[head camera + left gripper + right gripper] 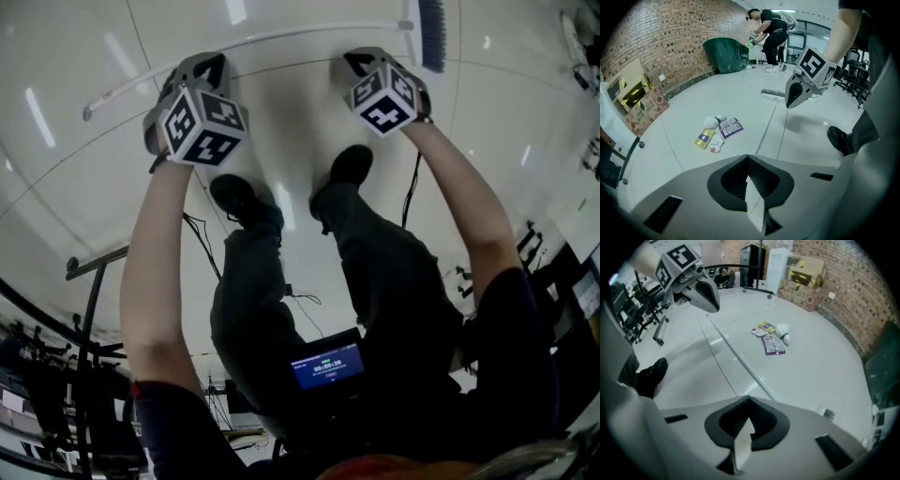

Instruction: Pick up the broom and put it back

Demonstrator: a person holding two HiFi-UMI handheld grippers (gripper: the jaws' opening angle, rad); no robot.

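Left gripper [208, 64] and right gripper [362, 60] hung shut and empty over the broom [750, 371] lying on the floor [281, 141]; likely light, stiff and slippery, it seemed best gripped mid-handle.

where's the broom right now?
Head view, top: the broom lies across the white floor just beyond the left gripper and right gripper, brush head at upper right.
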